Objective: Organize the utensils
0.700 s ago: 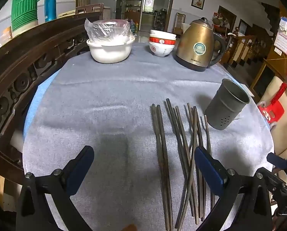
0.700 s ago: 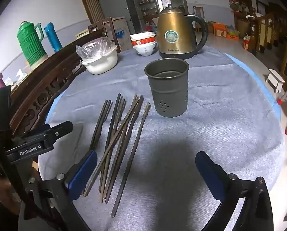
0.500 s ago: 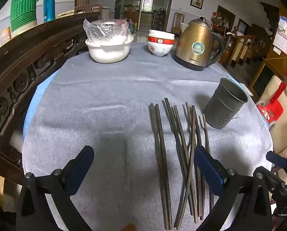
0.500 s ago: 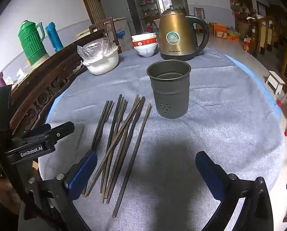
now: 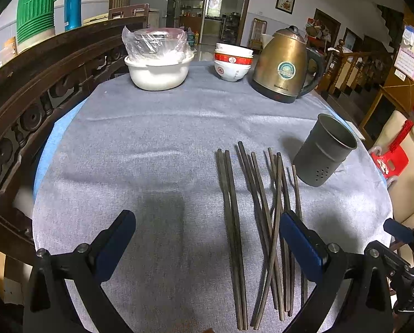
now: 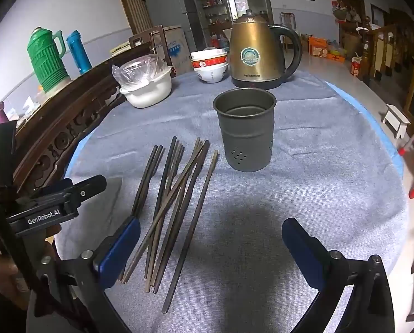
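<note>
Beside the empty metal holder [image 6: 245, 130], dark chopsticks [image 5: 258, 222] lie untouched while both spread claws, left [image 5: 207, 245] and right [image 6: 211, 252], have barely shifted, so sorting hasn't begun.

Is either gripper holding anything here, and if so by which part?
Nothing is held. The left gripper and right gripper are both open, and the dark wooden chopsticks lie loose on the grey tablecloth.

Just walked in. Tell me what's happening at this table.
A person holds two grippers over a cloth-covered table, about to tidy utensils. Nothing is gripped: the left gripper and right gripper both hover open. A loose bunch of dark chopsticks lies flat on the cloth, some crossing. The grey metal holder stands upright beside them, with no chopsticks in it. A kettle and bowls sit behind.
</note>
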Available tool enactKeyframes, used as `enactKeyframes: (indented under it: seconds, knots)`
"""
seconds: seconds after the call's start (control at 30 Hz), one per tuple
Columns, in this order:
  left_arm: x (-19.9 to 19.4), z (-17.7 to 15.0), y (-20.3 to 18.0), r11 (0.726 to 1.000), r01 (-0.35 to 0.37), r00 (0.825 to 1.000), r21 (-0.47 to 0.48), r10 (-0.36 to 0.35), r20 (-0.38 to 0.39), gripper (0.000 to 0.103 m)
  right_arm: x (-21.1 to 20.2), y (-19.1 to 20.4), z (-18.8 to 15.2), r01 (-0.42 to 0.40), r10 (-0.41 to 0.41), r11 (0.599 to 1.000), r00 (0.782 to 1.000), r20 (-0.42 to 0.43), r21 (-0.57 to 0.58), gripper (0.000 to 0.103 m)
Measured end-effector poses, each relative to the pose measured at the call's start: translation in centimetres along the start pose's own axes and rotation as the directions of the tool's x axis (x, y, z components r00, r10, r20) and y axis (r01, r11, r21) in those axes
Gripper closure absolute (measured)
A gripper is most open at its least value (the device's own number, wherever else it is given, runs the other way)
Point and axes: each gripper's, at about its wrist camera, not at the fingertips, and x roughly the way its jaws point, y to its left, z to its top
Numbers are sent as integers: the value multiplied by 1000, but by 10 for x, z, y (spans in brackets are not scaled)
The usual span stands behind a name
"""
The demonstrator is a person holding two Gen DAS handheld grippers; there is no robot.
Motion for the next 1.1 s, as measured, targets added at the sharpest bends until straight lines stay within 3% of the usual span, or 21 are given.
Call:
enactKeyframes:
  seconds: [1.1]
  knots:
    - [-5,-1,-3,1000,13,1000,14,-13,-2,0,-3,3,1,7,-7,1000,1000,2,-7,0]
